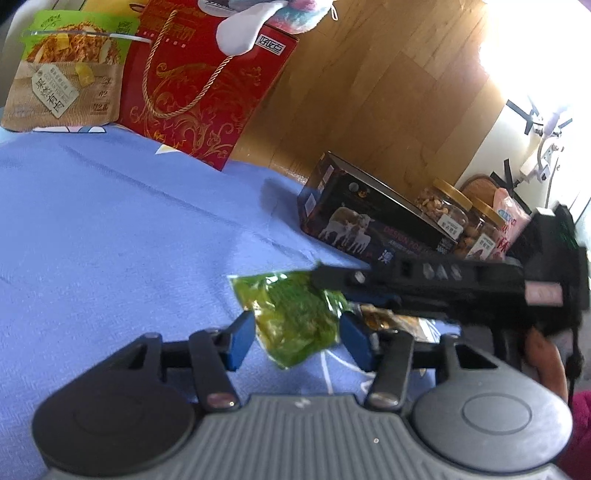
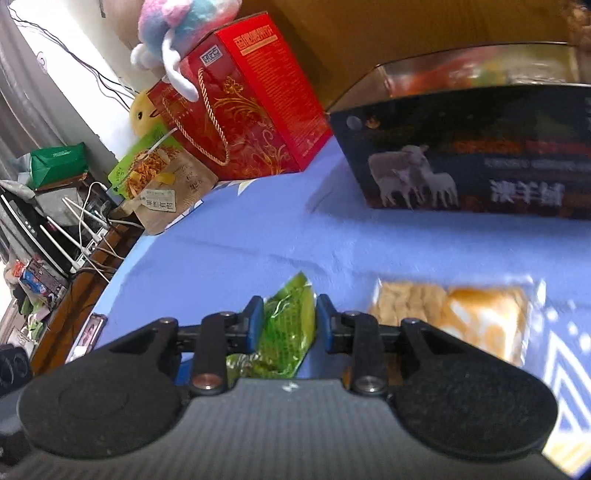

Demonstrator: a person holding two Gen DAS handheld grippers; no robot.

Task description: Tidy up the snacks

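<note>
A green snack packet lies on the blue cloth. My left gripper is open, with its blue pads on either side of the packet. My right gripper reaches in from the right in the left wrist view. Its blue pads stand close on both sides of the green packet; I cannot tell if they press it. A clear packet of yellow snacks lies on the cloth to the right. A dark open box with sheep pictures stands behind; it also shows in the left wrist view.
A red gift box with a rope handle stands at the back, with a plush toy on top. A brown and green snack bag leans beside it. Nut jars and a pink bag stand behind the dark box. The table edge drops off at left.
</note>
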